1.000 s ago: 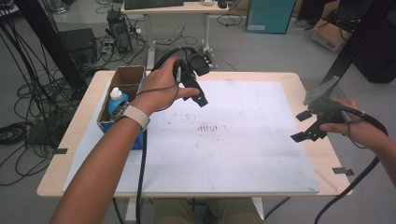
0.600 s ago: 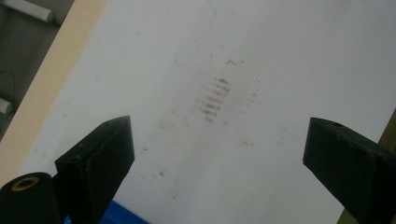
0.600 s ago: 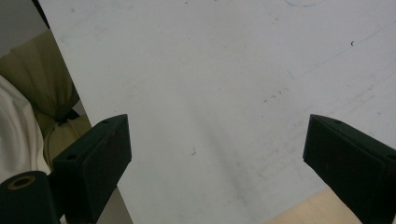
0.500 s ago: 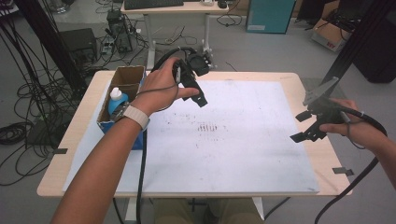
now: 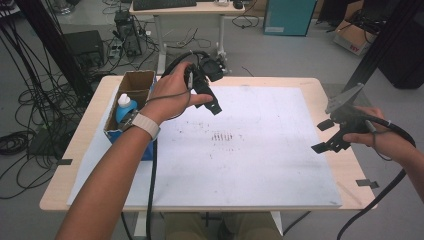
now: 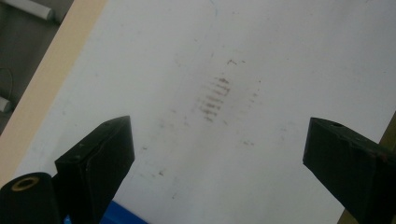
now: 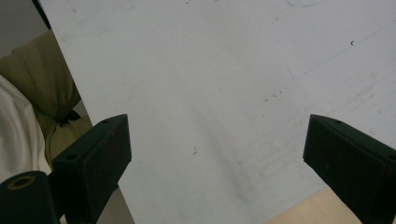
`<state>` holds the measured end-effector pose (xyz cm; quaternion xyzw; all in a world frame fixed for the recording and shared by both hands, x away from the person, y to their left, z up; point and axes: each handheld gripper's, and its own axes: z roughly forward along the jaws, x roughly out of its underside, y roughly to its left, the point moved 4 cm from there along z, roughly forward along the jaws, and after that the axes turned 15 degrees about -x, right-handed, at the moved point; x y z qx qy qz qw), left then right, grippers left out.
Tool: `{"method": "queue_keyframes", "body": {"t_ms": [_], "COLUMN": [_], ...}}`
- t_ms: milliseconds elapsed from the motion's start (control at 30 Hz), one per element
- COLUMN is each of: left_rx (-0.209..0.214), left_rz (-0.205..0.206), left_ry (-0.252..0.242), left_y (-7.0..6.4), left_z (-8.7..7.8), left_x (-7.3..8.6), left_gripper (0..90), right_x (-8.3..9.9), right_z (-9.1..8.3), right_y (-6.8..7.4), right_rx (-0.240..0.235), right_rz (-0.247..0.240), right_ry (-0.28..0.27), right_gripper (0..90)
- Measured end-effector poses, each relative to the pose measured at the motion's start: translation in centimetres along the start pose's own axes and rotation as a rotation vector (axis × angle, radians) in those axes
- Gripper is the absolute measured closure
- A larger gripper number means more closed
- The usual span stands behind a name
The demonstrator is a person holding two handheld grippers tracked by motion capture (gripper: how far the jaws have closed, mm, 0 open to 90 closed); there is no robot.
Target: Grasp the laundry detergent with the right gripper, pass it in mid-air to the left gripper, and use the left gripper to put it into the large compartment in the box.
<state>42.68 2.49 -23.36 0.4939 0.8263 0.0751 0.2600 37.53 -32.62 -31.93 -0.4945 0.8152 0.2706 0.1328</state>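
A white sheet (image 5: 250, 160) covers most of the wooden table (image 5: 92, 110); dark smudge marks (image 5: 222, 136) sit near its middle. My left gripper (image 5: 204, 92) hangs above the sheet's far left part in a hand. In the left gripper view it (image 6: 215, 158) is open, its jaws wide apart over the smudge marks (image 6: 215, 95), with nothing between them. My right gripper (image 5: 322, 136) hovers at the sheet's right edge. It (image 7: 215, 158) is open and empty over the bare white sheet (image 7: 224, 93).
A cardboard box (image 5: 131, 85) at the table's left edge holds a blue bottle with a white cap (image 5: 124, 107). Black tape pieces (image 5: 364, 183) mark the table edges. Cables and a desk (image 5: 175, 7) lie beyond the table. The person's lap (image 7: 42, 93) is below the near edge.
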Motion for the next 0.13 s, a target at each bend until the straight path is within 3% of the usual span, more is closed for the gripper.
{"method": "queue_keyframes", "body": {"t_ms": [133], "left_rx": [-0.005], "left_rz": [0.004], "left_ry": [0.002], "left_y": [0.01], "left_z": [0.03], "left_x": [0.06], "left_gripper": [9.2], "right_x": [0.10], "right_z": [0.11], "right_y": [0.11], "right_rx": [-0.001], "right_rz": [0.003], "right_ry": [-0.001], "right_gripper": [7.5]}}
